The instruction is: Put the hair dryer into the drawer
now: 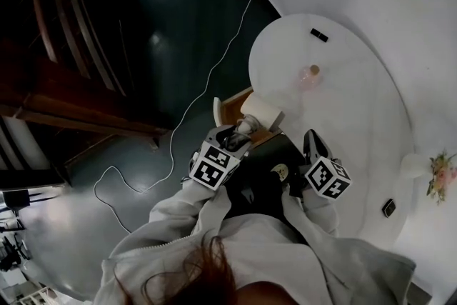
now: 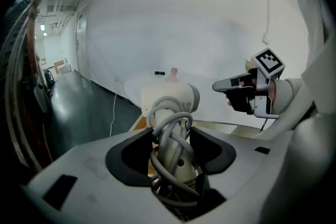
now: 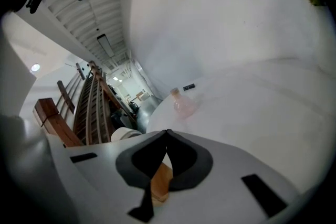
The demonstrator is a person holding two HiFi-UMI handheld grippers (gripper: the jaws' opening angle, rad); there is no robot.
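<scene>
A cream hair dryer (image 2: 170, 97) with its grey cord wound round the handle sits upright between the jaws of my left gripper (image 2: 172, 139), which is shut on the handle. In the head view the hair dryer (image 1: 260, 109) hangs over the open wooden drawer (image 1: 232, 108) at the near-left edge of the white round table (image 1: 357, 111), with the left gripper (image 1: 239, 131) just behind it. My right gripper (image 1: 312, 143) hovers to the right over the table edge. Its jaws meet at the tips (image 3: 167, 134) with nothing between them; the drawer's wood (image 3: 160, 181) shows below.
A pink bottle (image 1: 312, 75) and a small black item (image 1: 319, 34) stand on the table's far side. Flowers (image 1: 441, 175) and another small dark item (image 1: 388, 208) lie at the right. A white cable (image 1: 207, 86) runs over the dark floor; wooden railings (image 1: 71, 75) stand at the left.
</scene>
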